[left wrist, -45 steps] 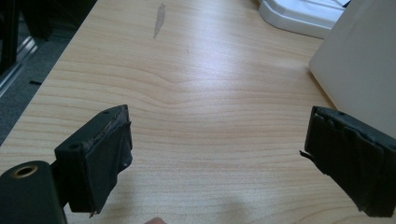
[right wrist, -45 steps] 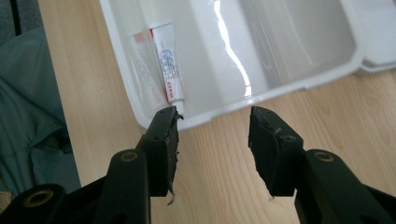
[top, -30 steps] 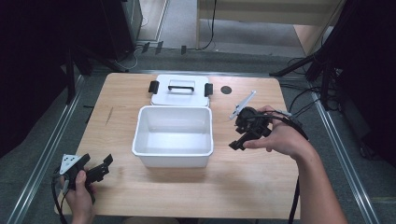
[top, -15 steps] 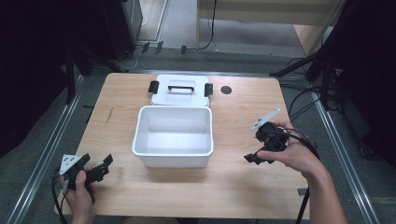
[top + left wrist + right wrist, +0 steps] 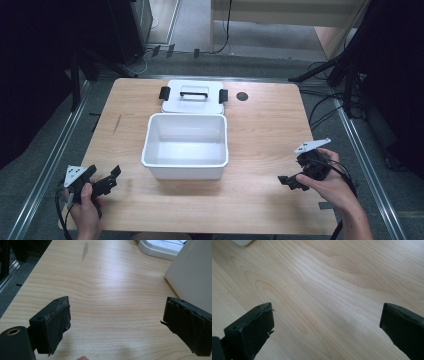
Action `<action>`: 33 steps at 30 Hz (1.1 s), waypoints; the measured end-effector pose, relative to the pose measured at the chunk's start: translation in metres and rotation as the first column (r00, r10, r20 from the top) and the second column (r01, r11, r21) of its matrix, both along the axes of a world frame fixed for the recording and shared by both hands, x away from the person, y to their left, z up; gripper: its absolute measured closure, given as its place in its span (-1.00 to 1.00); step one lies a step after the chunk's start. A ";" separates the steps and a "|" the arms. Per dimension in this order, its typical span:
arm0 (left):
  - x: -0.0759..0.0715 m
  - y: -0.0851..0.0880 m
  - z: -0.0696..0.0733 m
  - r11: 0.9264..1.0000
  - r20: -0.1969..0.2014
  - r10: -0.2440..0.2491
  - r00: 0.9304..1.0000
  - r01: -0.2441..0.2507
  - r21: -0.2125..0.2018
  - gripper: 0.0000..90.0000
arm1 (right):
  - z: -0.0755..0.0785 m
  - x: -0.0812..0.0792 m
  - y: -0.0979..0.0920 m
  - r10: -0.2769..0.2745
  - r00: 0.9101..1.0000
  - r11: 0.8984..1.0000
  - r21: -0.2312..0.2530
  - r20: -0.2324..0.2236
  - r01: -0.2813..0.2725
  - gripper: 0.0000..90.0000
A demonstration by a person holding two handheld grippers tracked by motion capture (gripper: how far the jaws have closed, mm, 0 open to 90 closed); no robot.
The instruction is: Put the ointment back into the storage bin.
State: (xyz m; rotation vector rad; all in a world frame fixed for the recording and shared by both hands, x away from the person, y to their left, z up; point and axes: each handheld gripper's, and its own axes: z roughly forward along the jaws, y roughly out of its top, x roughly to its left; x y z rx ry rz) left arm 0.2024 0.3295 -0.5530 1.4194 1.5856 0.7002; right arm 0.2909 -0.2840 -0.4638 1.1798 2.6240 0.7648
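High view, nearest first: the left gripper [image 5: 102, 183] sits by the tabletop's [image 5: 260, 200] near left corner, jaws spread wide with nothing between them, low over bare wood and angled toward the middle. By my reading it is parked there, out of the way. In the left gripper view its pads [image 5: 53, 326] frame plain wood, with the white side of the bin [image 5: 192, 275] rising at the right.

Near the right edge, the right gripper [image 5: 294, 181] is held low in the person's hand [image 5: 332, 187]. Its jaws have just been opening and now stand fully apart, empty; the right gripper view shows only wood grain between the pads [image 5: 252, 333]. It too points toward the centre, probably resting between moves.

Farther in, at the tabletop's middle, stands the white plastic bin [image 5: 185, 145], upright, open and holding nothing. Just behind it, touching or nearly so, its lid [image 5: 192, 97] lies flat toward the far edge, black handle up and black latches at both ends, which leaves the bin's mouth free for loading. A small dark round spot [image 5: 242, 96] marks the wood right of the lid.
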 end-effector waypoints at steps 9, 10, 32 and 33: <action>0.000 0.000 0.000 1.000 0.000 0.000 1.000 0.000 0.001 -0.82 | -0.036 -0.023 -0.033 -0.162 0.983 0.984 0.081 0.082 0.156 -1.00; 0.000 0.000 0.000 1.000 -0.001 0.000 1.000 0.000 0.000 -0.82 | -0.040 -0.026 -0.037 -0.178 0.980 0.981 0.100 0.086 0.169 -1.00; 0.000 0.000 0.000 1.000 -0.002 0.005 1.000 -0.005 0.000 -0.82 | -0.083 -0.075 -0.065 -0.507 0.808 0.839 0.387 0.302 0.382 -1.00; 0.000 0.000 0.000 1.000 -0.001 0.005 1.000 -0.005 0.000 -0.82 | -0.083 -0.075 -0.067 -0.517 0.800 0.832 0.398 0.303 0.387 -1.00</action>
